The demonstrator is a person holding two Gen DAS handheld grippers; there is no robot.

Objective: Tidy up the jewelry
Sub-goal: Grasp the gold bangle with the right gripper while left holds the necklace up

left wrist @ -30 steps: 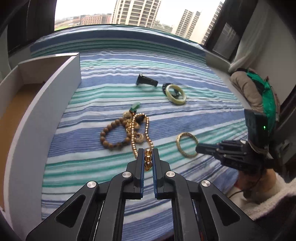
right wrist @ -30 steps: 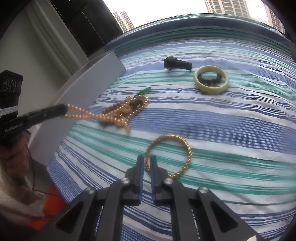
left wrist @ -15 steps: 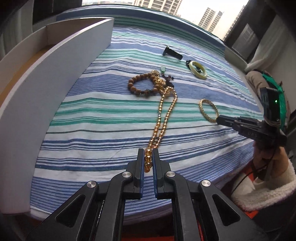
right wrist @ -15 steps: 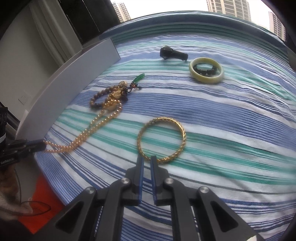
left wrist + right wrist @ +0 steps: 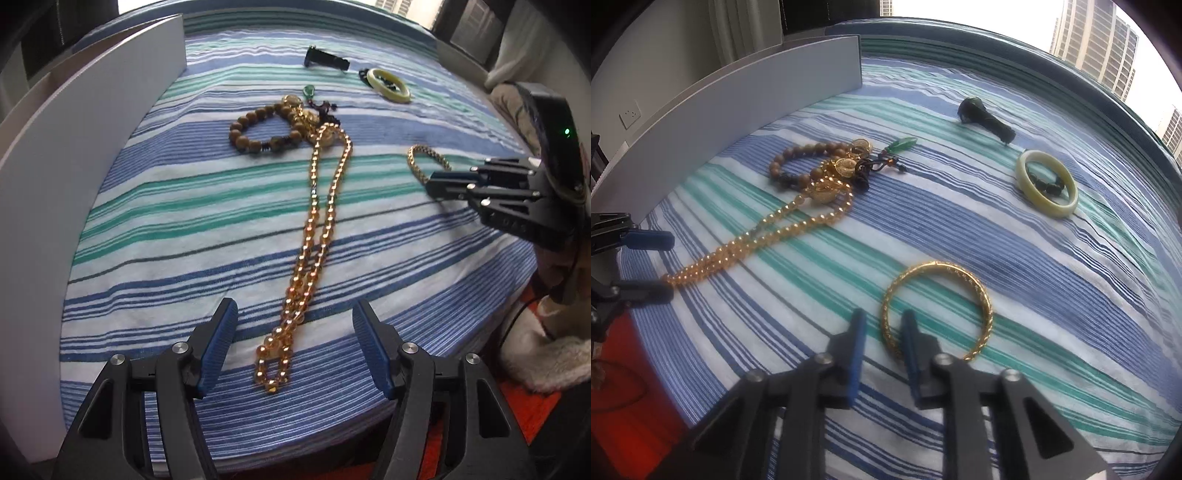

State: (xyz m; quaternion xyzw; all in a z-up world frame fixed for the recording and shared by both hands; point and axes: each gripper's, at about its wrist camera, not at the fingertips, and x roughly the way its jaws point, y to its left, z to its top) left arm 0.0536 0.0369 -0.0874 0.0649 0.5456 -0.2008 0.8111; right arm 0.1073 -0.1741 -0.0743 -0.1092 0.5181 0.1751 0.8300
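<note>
A long amber bead necklace lies stretched out on the striped cloth; it also shows in the right wrist view. My left gripper is open, with the necklace's near end lying loose between its fingers. A brown wooden bead bracelet and gold pendants lie at the necklace's far end. My right gripper is open, its fingers straddling the near rim of a gold bangle that lies flat. The right gripper shows in the left wrist view at the bangle.
A pale jade bangle with dark beads inside and a black clip lie farther back. A green pendant sits by the bracelet. A white open box stands along the cloth's left side. The table edge is near both grippers.
My left gripper pulled the necklace out straight toward the near edge, then opened and let it go. My right gripper has opened around the gold bangle's rim.
</note>
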